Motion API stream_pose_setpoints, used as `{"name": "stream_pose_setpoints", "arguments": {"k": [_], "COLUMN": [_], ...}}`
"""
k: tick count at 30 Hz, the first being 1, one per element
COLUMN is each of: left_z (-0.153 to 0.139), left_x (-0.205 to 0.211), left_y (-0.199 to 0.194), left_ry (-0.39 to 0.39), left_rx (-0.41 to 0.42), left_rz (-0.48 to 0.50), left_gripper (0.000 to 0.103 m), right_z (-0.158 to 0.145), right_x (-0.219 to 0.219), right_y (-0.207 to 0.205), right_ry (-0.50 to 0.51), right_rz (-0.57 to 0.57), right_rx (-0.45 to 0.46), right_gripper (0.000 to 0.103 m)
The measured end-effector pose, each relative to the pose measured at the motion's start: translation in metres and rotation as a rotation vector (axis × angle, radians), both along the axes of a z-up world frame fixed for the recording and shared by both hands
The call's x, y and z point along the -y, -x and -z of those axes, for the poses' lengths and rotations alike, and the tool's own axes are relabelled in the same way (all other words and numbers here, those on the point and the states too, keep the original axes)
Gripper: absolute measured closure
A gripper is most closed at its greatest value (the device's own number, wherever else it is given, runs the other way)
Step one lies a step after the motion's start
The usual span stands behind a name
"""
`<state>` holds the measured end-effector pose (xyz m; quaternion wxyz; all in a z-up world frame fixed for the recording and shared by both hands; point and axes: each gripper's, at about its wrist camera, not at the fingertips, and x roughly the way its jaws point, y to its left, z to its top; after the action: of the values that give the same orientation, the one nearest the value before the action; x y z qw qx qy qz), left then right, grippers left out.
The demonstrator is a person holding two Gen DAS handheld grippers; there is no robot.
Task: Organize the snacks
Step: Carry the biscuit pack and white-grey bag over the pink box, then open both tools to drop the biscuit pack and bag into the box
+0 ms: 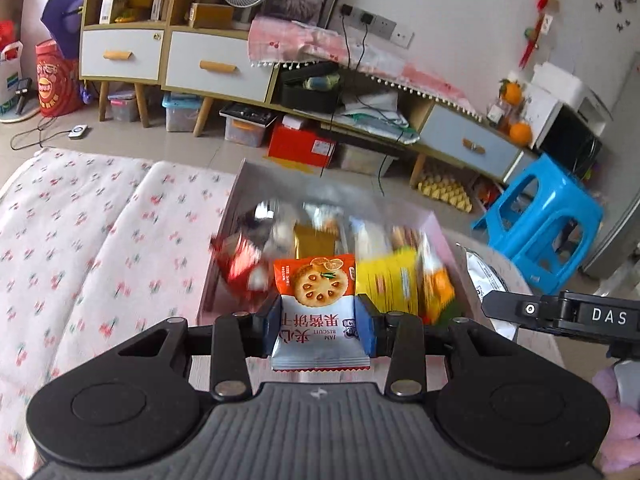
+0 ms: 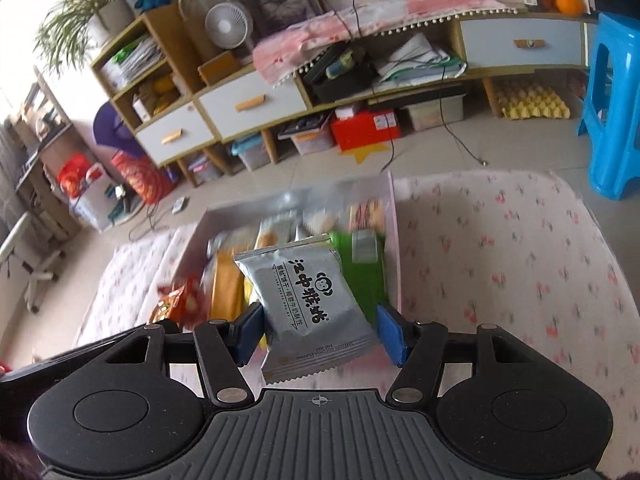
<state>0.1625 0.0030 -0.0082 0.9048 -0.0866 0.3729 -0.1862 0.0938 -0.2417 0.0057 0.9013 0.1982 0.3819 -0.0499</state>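
Left claw (image 1: 320, 330) grips biscuit packet (image 1: 316, 304) above crowded snack box (image 1: 240, 208).

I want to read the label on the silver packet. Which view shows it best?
The right wrist view: the silver packet sits between the right gripper pads, its printed face turned to the camera. The left wrist view shows only a cropped silver packet edge, partly hidden behind that gripper.
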Motion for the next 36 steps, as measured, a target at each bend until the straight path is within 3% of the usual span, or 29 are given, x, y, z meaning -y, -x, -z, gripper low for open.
{"name": "stream_pose_setpoints", "arguments": {"k": [11,23,25,27,36], "left_z": [0.014,0.031,0.031,0.031,0.020], "left_x": [0.028,0.034,0.034,0.032,0.030], "left_y": [-0.069,-0.087,-0.088,-0.086,-0.079], "left_ry": [-0.075,-0.089,-0.078,-0.066,-0.067], "left_rx": [0.039,0.041,0.048,0.059,0.051], "left_rz": [0.049,0.060,0.056,0.045,0.013], "left_gripper": [0.067,0.066,0.064,0.055,0.032], "right_z": [0.025,0.043,0.044,0.044,0.035], "right_x": [0.026,0.040,0.042,0.045,0.048], "right_y": [-0.084,-0.118,-0.119,-0.120,-0.104], "right_ry": [0.019,0.009,-0.006,-0.036,-0.040], "right_rz": [0.039,0.035,0.032,0.037,0.062], "right_rx": [-0.045,-0.026,-0.010,0.000,0.004], "right_gripper": [0.042,0.040,0.039,0.031,0.028]}}
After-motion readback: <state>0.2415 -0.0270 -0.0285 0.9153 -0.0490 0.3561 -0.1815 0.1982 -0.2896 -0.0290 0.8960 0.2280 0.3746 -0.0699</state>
